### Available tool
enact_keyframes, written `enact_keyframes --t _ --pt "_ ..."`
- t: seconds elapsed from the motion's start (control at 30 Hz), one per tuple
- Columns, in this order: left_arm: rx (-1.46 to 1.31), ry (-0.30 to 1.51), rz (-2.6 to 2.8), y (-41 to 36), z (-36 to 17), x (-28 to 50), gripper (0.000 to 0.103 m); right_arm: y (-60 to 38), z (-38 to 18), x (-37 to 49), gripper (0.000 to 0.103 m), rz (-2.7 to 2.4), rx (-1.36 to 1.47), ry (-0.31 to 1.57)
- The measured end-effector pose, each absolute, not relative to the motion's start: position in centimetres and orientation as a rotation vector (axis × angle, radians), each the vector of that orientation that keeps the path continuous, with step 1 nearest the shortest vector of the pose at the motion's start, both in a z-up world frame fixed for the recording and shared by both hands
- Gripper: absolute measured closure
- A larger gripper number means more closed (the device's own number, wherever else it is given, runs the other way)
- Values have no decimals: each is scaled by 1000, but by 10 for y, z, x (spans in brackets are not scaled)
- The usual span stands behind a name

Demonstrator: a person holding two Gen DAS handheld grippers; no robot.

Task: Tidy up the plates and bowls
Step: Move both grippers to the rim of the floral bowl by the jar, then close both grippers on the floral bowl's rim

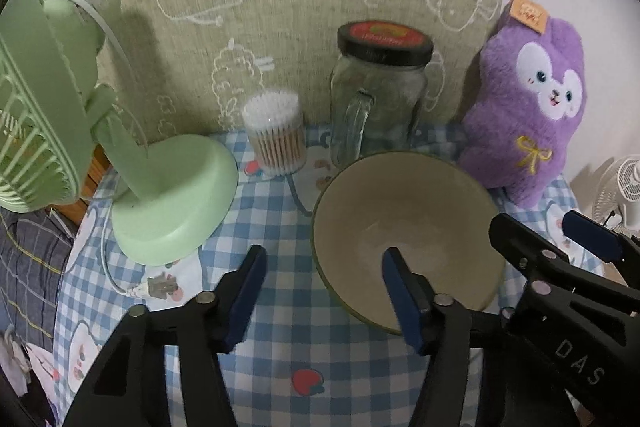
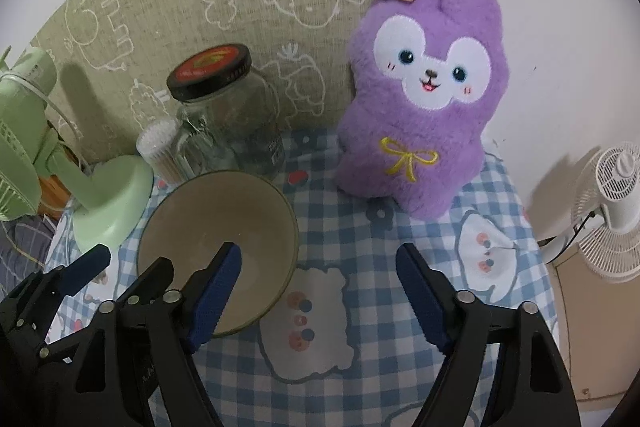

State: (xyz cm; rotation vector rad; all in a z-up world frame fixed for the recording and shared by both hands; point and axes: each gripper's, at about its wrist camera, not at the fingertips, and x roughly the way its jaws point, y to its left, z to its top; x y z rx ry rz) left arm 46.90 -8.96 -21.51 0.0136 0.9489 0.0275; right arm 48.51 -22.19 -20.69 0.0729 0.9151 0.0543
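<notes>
A beige bowl [image 1: 404, 227] with a dark green rim sits on the blue checked tablecloth; it also shows in the right wrist view [image 2: 224, 219]. My left gripper [image 1: 324, 291] is open, with its right finger over the bowl's near rim and its left finger outside over the cloth. My right gripper [image 2: 318, 291] is open and empty, with its left finger over the bowl's right rim. The right gripper also shows at the right edge of the left wrist view [image 1: 556, 239]. No plates are in view.
A green desk fan [image 1: 172, 199] stands left of the bowl. Behind the bowl are a cotton swab container [image 1: 276, 131] and a lidded glass jar [image 1: 380, 95]. A purple plush toy [image 2: 424, 99] leans on the wall. A white fan [image 2: 612, 211] stands beyond the table's right edge.
</notes>
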Motion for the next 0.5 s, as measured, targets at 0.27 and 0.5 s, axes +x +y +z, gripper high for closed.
enact_keyframes --t 0.27,0.5 --pt "6 971 20 -89 -226 485 62 -216 -227 495 62 74 49 955" --pt "13 978 2 -91 -233 497 72 -216 -231 501 73 81 53 950"
